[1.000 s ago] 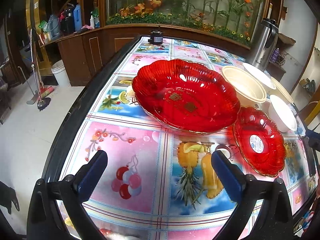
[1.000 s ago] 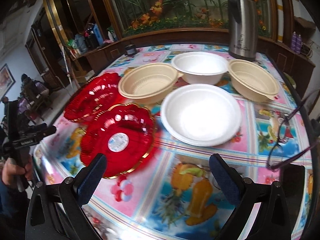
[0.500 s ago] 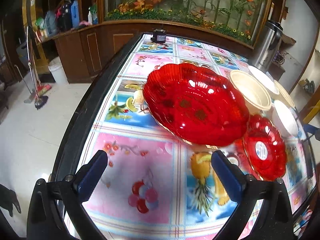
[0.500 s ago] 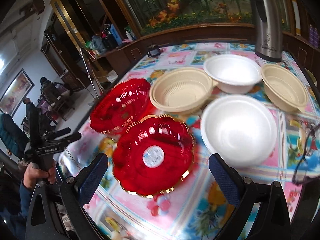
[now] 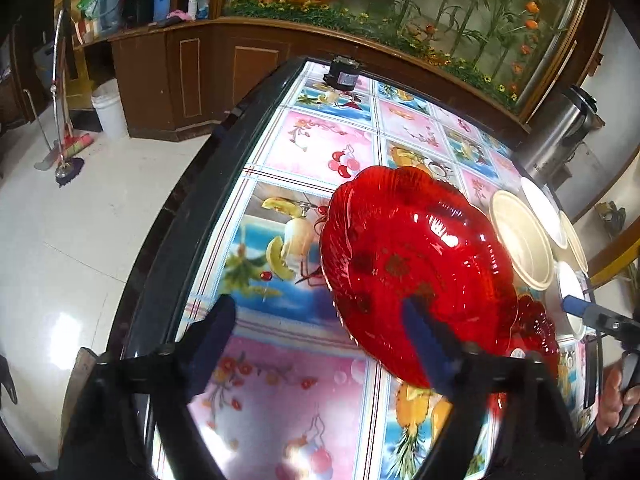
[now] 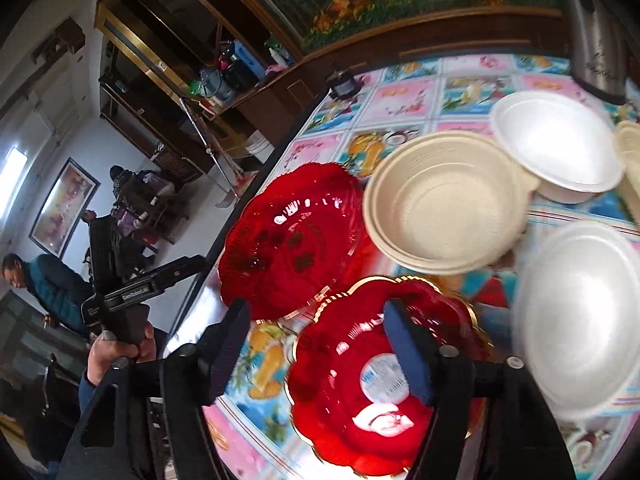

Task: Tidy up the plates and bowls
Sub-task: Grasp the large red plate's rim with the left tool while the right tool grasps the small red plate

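Left wrist view: I see the table (image 5: 188, 216) with nothing stacked yet, so I judge sorting barely begun. The big red plate (image 5: 412, 264) lies near the left edge. My left gripper (image 5: 316, 332) has been closing, jaws apart, empty. The four bowls (image 6: 444, 200) sit separately. My right gripper (image 6: 320, 340), also closing, straddles the small red plate (image 6: 372, 392) rim ungripped.

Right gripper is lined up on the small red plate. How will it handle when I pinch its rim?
The small red plate looks like thin glossy plastic: probably light and stiff. The shiny, scalloped rim may slip between the pads. It lies flat and shallow, so it should slide rather than tip.
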